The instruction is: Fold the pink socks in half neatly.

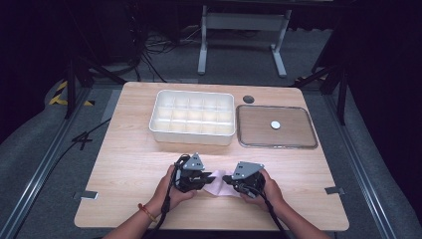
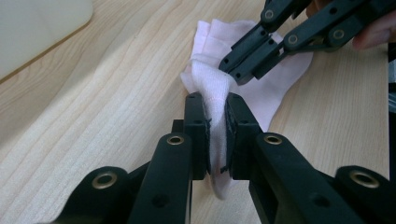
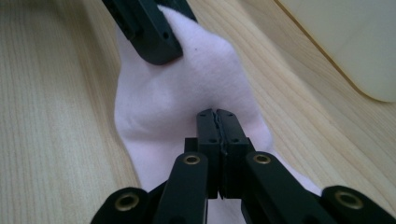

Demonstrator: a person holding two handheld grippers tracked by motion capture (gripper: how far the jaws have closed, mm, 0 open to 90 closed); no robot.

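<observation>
Currently both grippers pinch the pink sock.
Left gripper clamps a bunched fold, right gripper a thin layer; tugging apart could slip it free.

We find no text, label, brand, number or sign that we can read anywhere on the tabletop or on the things it carries.
</observation>
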